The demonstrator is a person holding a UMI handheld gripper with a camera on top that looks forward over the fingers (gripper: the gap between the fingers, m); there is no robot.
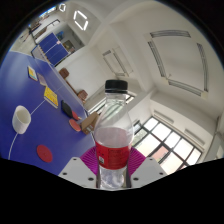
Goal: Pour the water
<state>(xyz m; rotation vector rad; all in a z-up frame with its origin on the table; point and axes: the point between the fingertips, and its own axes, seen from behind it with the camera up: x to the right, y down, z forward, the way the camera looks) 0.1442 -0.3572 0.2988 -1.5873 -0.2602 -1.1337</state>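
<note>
My tool [112,172] is clamped on the bottle [114,135], lifted and swung sideways; next I must aim toward the cup [21,119] on the bench [40,105].

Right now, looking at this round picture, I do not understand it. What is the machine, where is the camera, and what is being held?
No robot arm is here: a person carries a hand-held gripper with two fingers. The camera rides on it and looks forward through a wide lens, so the room bends and appears tilted. The pink pads are part of the fingers. They press on a clear bottle with a dark cap and a red label, so the bottle is held. Beyond it lies a blue table with a white cup, coloured cards, one of them yellow, and a red disc. Ceiling and windows fill the rest.
</note>
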